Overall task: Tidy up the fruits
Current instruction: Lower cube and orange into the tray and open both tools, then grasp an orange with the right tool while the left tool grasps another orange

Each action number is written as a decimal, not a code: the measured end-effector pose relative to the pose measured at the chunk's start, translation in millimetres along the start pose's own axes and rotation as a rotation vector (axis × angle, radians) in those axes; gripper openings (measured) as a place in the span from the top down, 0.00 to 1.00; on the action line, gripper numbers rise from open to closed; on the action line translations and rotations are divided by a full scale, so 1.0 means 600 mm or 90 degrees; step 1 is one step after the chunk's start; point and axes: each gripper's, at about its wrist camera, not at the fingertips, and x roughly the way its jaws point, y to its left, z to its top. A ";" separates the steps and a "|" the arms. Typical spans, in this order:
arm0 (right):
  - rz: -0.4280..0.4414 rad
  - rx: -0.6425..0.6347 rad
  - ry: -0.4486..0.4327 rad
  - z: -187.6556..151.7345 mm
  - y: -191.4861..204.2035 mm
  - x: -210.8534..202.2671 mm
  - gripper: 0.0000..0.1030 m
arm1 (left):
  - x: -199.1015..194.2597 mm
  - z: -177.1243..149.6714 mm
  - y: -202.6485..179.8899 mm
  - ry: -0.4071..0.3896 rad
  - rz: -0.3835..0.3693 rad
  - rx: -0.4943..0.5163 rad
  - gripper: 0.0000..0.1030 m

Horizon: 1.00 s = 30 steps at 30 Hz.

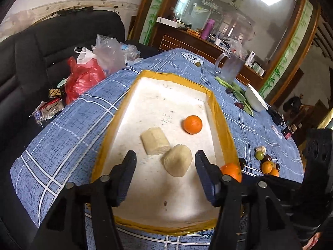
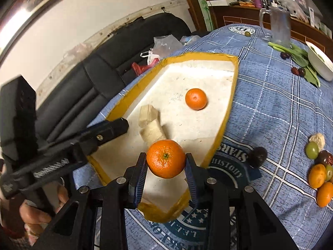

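Dark sofa cushions [image 1: 52, 48] and plastic bags [image 1: 91, 62] fill the background on the left, beyond a table under a blue checked cloth [image 1: 62, 125]. On the cloth lies a shallow white foam tray [image 1: 166, 95] with a yellow taped rim, which looks to be the place for gathering the fruit.

Over the tray's near end hangs the left gripper [image 1: 165, 162], released, its jaws wide apart and holding nothing. Just ahead of it lie two pale cut chunks [image 1: 155, 143], touching each other, and farther in sits one orange [image 1: 193, 124] alone. The tray floor around that orange is bare, so there is open room for more fruit.

Near the tray's right rim, the right gripper [image 2: 165, 162] is clenched on a second orange [image 2: 165, 158], pinched at its sides with the stem end facing the camera and carried above the tray's near corner. My judgement is that it is being brought in for setting down; the low rim should be easy to pass.

Farther right on the cloth, well apart from the tray, waits a small pile of fruit [image 2: 320, 166]: oranges, green grapes and dark ones. A dark fruit [image 2: 258, 153] lies between pile and tray.
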 end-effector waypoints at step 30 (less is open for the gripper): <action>-0.125 0.099 -0.095 -0.113 -0.171 -0.195 0.36 | -0.015 -0.009 -0.079 0.004 -0.009 0.046 0.29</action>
